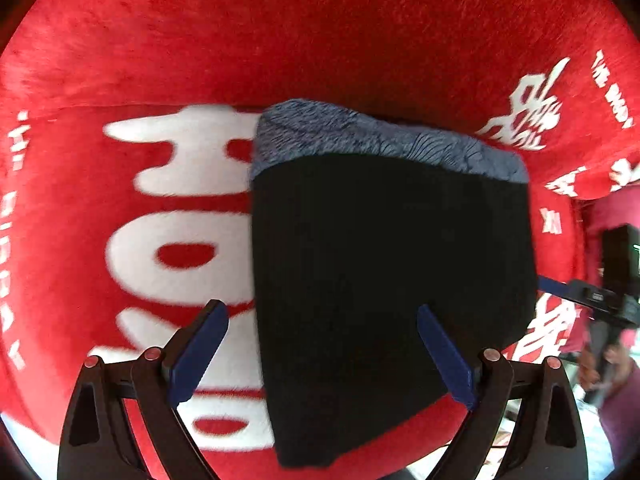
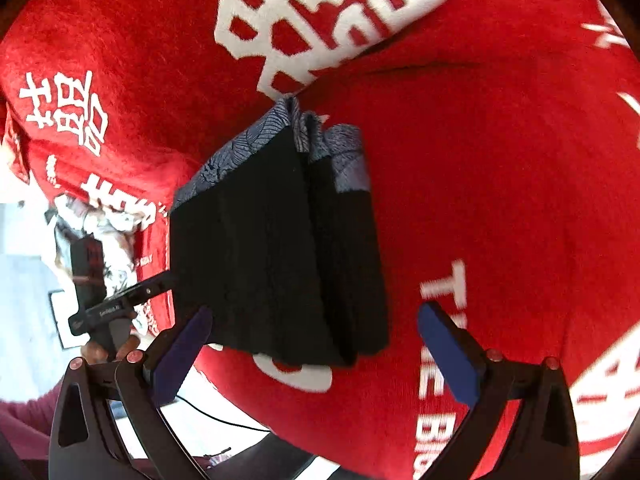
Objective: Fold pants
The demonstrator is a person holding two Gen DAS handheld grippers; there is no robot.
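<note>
Left gripper (image 1: 322, 346): fingers (image 1: 198, 354) spread wide, gripping nothing, hovering above the near part of the pants (image 1: 384, 280). Right gripper (image 2: 314, 346): fingers (image 2: 450, 354) likewise spread and empty, over the pants' near edge. Pants are black with a blue-grey patterned band (image 1: 372, 138) at the far end, folded into a compact stack of several layers, lying flat on a red plush blanket (image 1: 320, 32) with large white characters. Each gripper appears at the edge of the other's view, held in a hand (image 2: 104, 350).
</note>
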